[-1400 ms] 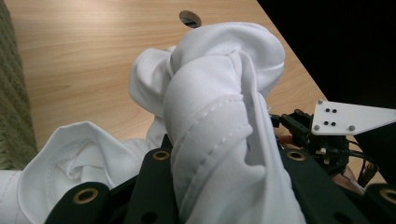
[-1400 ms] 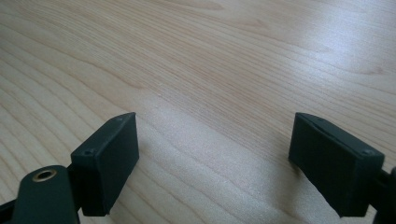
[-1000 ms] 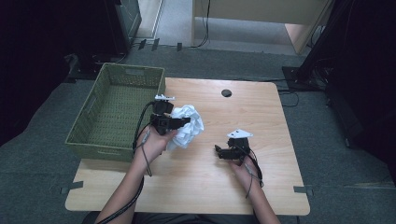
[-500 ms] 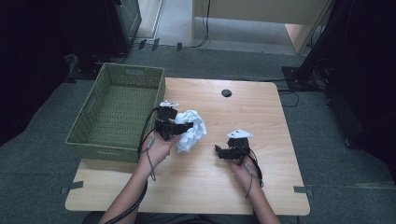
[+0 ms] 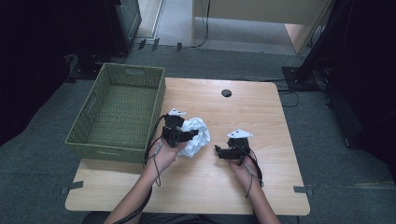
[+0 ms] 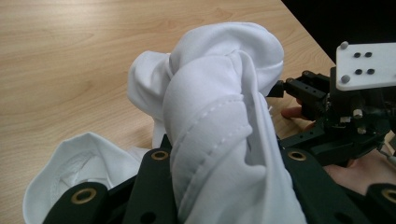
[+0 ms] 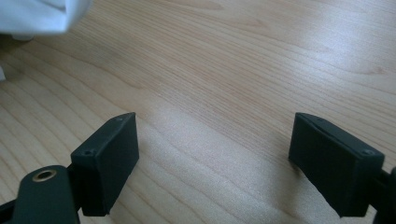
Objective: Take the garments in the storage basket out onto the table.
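Grey carpet surrounds a pale wooden worktop (image 5: 261, 177) with a round black grommet (image 5: 226, 93) near its far edge. On the worktop's left side sits a green woven basket (image 5: 84, 140). Just beside the basket's near right corner, the left claw (image 5: 189, 135) is clamped on a crumpled white cloth (image 5: 196, 137); in the left gripper view the cloth (image 6: 219, 121) bulges up between the black jaws, its stitched hem showing, with a loose fold resting on the wood at lower left. To the right of the cloth and apart from it, the right claw (image 5: 217, 150) points toward it with its jaws spread wide; the right gripper view shows bare wood between its pads (image 7: 109, 158).
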A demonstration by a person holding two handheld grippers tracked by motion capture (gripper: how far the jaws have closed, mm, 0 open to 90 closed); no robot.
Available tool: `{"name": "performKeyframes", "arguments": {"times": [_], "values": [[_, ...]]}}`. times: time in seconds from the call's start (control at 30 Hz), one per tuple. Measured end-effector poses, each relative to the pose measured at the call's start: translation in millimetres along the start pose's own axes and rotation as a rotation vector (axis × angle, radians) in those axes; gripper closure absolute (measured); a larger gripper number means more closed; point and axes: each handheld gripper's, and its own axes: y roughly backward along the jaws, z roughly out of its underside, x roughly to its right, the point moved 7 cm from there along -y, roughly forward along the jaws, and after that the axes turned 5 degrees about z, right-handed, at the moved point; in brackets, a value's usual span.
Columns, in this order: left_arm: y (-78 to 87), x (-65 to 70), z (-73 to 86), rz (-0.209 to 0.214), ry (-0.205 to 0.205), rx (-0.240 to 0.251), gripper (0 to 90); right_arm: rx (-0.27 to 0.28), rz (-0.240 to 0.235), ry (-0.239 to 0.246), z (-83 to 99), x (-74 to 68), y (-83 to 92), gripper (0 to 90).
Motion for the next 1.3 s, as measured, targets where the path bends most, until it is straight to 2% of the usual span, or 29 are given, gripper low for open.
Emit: {"name": "performKeyframes", "arguments": {"times": [0.3, 0.7, 1.07, 1.3], "values": [[-9.6, -4.6, 7.4, 0.003, 0.005, 0.015, 69.5, -0.001, 0.000, -0.001, 0.1, -0.1, 0.1, 16.1], [-22.3, -11.2, 19.0, 0.012, 0.004, 0.009, 68.8, 0.000, 0.000, 0.000, 0.0, 0.0, 0.0, 16.1], [-34.1, -21.0, 31.2, 0.018, -0.003, 0.011, 67.8, -0.001, 0.000, 0.000, 0.1, 0.0, 0.0, 16.1], [-41.9, -22.8, 35.1, 0.030, -0.010, 0.018, 67.0, -0.001, 0.000, 0.000, 0.1, 0.0, 0.0, 16.1]]}}
